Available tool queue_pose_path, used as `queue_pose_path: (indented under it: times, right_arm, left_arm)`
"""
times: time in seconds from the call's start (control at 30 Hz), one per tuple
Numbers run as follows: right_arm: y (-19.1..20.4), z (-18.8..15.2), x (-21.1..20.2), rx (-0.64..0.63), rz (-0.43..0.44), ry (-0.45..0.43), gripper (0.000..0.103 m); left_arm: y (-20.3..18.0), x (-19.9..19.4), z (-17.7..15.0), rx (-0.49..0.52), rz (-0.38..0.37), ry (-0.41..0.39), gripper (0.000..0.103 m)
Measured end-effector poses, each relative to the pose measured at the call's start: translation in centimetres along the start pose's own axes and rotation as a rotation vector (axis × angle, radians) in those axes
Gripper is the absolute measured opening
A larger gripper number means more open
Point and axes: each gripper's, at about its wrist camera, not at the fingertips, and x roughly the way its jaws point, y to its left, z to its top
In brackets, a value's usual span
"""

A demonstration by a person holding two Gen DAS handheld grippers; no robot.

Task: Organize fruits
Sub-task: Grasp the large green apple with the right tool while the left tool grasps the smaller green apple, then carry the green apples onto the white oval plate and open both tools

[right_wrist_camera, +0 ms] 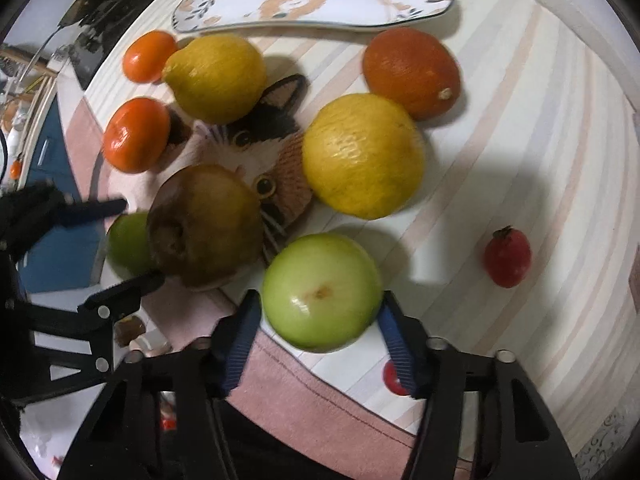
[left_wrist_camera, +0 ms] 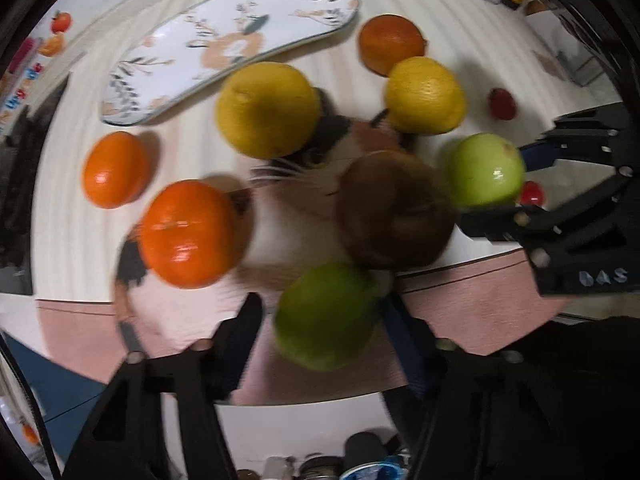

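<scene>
A green apple (left_wrist_camera: 326,316) lies at the table's near edge between the fingers of my left gripper (left_wrist_camera: 320,320). The right pad touches it, while a gap shows at the left pad. My right gripper (right_wrist_camera: 320,304) points down over a second green apple (right_wrist_camera: 322,292), with both blue pads against its sides. In the left wrist view that gripper (left_wrist_camera: 496,188) and its apple (left_wrist_camera: 484,170) are at the right. A floral plate (left_wrist_camera: 224,44) lies bare at the back.
On a cat-face mat (right_wrist_camera: 256,136) lie two lemons (right_wrist_camera: 216,78) (right_wrist_camera: 362,156) and a brown fruit (right_wrist_camera: 204,224) that touches the left apple. Tangerines (right_wrist_camera: 136,134) (right_wrist_camera: 148,56) and an orange (right_wrist_camera: 412,72) ring them. Cherry tomatoes (right_wrist_camera: 508,256) (right_wrist_camera: 394,378) lie to the right.
</scene>
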Motion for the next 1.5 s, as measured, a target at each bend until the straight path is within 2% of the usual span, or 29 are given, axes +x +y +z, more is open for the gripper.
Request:
queue_pose_path:
  times: [0.13, 0.33, 0.47, 0.7, 0.93, 1.07, 1.17, 1.27, 1.4, 1.5]
  right_arm:
    - [-0.7, -0.4, -0.3, 0.062, 0.017, 0.008, 0.058]
    - [-0.8, -0.2, 0.1, 0.123, 0.048, 0.009, 0.058]
    - [-1.0, -0.4, -0.1, 0.121, 0.049, 0.005, 0.058]
    - [-2.1, -1.4, -1.1, 0.125, 0.033, -0.012, 0.057]
    - [-3.0, -1.3, -5.3, 0.15, 0.08, -0.091, 0.057]
    - [-3.9, 0.3, -8.9, 0.165, 0.105, -0.176, 0.057]
    - [-4.7, 3.7, -11.0, 0.172, 0.101, -0.233, 0.057]
    - [-4.9, 7.9, -11.7, 0.179, 0.082, -0.268, 0.057]
    - [-4.6, 14.1, -10.6, 0.181, 0.055, -0.261, 0.057]
    - [-4.5, 17.8, -8.9, 0.184, 0.046, -0.229, 0.057]
  left_arm:
    - [-0.2, -0.2, -0.4, -0.01, 0.011, -0.038, 0.054]
    - [0.9, -0.8, -2.0, -0.12, 0.005, -0.076, 0.054]
    - [1.4, -1.1, -2.5, -0.177, 0.006, -0.095, 0.054]
    - [2.1, -1.7, -3.6, -0.205, 0.002, -0.105, 0.053]
    - [4.0, -6.3, -3.6, -0.271, -0.007, -0.177, 0.053]
    - [5.7, -10.1, -0.7, -0.324, -0.001, -0.252, 0.053]
    - [7.7, -11.5, 3.1, -0.388, -0.007, -0.27, 0.053]
    - [9.7, -10.9, 7.3, -0.449, 0.021, -0.25, 0.053]
    - [14.1, -8.6, 12.6, -0.537, -0.054, -0.195, 0.053]
    - [16.5, -6.7, 15.4, -0.575, -0.084, -0.154, 0.053]
